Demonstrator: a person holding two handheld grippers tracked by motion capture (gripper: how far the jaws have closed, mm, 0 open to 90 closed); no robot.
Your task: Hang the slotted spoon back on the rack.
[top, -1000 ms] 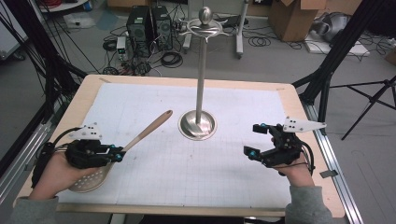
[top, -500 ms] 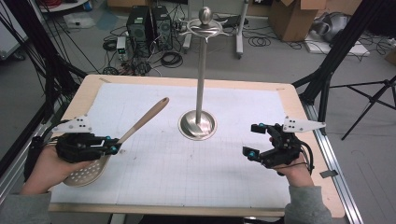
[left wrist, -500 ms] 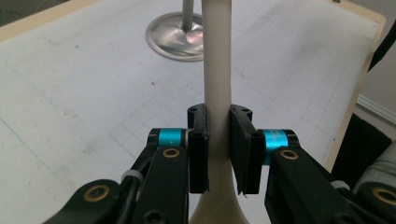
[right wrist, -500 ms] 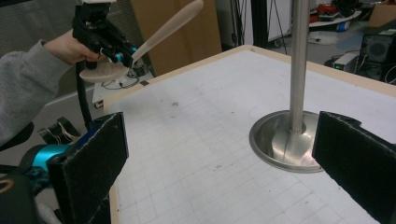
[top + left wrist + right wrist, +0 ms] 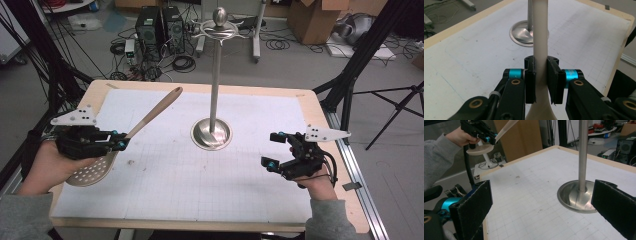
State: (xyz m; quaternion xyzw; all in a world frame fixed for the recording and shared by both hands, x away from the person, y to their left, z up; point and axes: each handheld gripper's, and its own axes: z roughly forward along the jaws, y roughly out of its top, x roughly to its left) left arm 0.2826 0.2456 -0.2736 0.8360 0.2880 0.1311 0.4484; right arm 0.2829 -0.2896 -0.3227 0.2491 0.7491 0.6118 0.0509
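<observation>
Beige skimmer handle point(image 5: 540, 37) clamped between left gripper point(image 5: 541, 75) fingers point(image 5: 530, 77).

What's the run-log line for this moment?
left hand-held gripper: shut on slotted spoon handle, lifted | right hand-held gripper: open, empty | stand: mid-table

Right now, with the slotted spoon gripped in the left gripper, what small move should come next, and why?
Probably carry the slotted spoon higher and toward the stand. The left gripper is shut on its handle and the bowl is clear of the table, while the stand's hooks sit well above it. The right gripper waits open.
</observation>
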